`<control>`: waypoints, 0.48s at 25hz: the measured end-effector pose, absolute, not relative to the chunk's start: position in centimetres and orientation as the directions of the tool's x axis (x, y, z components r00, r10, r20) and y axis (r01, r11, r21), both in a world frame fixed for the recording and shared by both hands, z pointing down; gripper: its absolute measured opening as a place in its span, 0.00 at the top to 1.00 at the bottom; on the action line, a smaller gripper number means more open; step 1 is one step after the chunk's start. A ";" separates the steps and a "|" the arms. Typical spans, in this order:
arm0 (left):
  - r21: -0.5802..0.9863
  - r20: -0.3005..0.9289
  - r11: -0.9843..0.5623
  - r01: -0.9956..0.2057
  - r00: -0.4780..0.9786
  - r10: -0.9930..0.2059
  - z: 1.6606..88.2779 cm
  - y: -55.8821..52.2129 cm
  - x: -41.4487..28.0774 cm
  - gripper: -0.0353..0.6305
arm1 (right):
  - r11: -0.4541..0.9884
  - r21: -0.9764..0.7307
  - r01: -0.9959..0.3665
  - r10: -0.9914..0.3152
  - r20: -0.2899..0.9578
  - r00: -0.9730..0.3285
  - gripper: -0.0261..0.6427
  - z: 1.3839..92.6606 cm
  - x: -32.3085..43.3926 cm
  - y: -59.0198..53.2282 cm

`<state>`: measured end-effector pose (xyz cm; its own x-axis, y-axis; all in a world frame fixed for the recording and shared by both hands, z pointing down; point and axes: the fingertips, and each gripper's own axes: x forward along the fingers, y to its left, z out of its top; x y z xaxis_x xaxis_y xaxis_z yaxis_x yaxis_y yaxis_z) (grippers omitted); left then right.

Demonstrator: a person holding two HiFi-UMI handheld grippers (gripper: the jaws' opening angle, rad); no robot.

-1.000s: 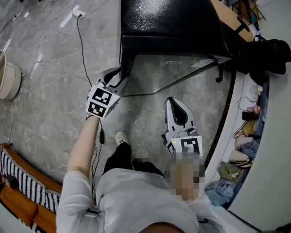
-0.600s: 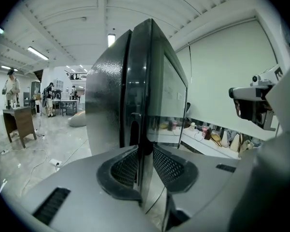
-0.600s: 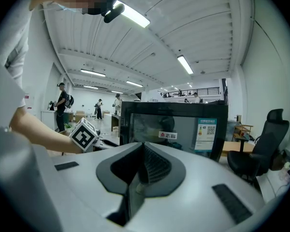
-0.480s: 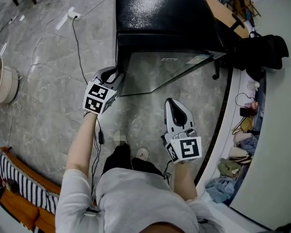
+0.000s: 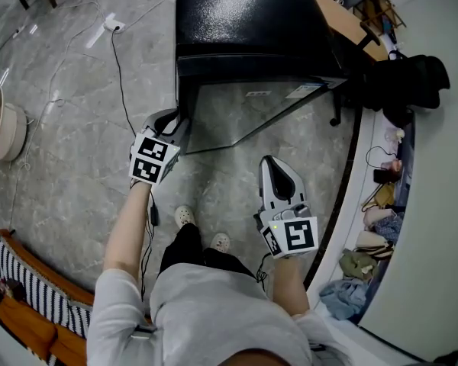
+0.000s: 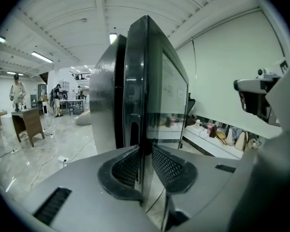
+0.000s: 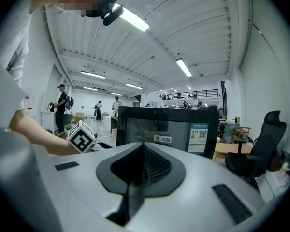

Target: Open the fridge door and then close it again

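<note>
A black fridge [image 5: 252,21] stands ahead of me, its glass door [image 5: 252,109] closed against the body. My left gripper [image 5: 177,122] is at the door's left edge. In the left gripper view that door edge [image 6: 135,81] runs between the pads [image 6: 128,163], and the jaws are closing on it, both pads against it. My right gripper [image 5: 275,162] hangs in front of the door, apart from it, shut with nothing in it. The right gripper view looks over its closed jaws [image 7: 144,161] at the fridge front [image 7: 166,129].
A cable and power strip [image 5: 111,25] lie on the tiled floor to the left. A round basin [image 5: 0,128] and a striped seat [image 5: 30,280] are at far left. A black chair [image 5: 404,82] and bags [image 5: 374,227] line the right wall.
The left gripper's jaws have narrowed onto the door's left edge while staying in place. The right gripper has barely shifted. The person's feet have stepped.
</note>
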<state>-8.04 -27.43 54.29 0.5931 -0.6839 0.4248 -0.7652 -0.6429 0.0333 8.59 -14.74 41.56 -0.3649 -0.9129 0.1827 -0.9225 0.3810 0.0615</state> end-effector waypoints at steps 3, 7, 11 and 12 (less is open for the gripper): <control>0.048 0.403 -0.666 -0.745 0.624 -0.669 54.1 -24.3 -7.0 0.82 | 0.388 0.066 -0.919 -0.911 0.179 -0.371 0.92 41.3 9.1 -14.6; 0.046 0.398 -0.661 -0.749 0.620 -0.676 54.1 -21.0 -6.0 0.83 | 0.399 0.064 -0.915 -0.907 0.172 -0.383 0.92 40.9 9.6 -13.8; 0.049 0.400 -0.645 -0.763 0.607 -0.687 54.1 -18.4 -4.7 0.84 | 0.406 0.064 -0.912 -0.905 0.164 -0.391 0.92 40.5 10.4 -12.6; 0.049 0.401 -0.639 -0.767 0.601 -0.691 54.0 -17.7 -4.3 0.84 | 0.409 0.064 -0.910 -0.904 0.164 -0.394 0.92 40.4 10.5 -12.2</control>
<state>-4.33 -17.72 54.05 0.6013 -0.6910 0.4012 -0.7673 -0.6395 0.0486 10.54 -12.25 40.45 -0.3942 -0.9042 0.1644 -0.9105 0.4086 0.0640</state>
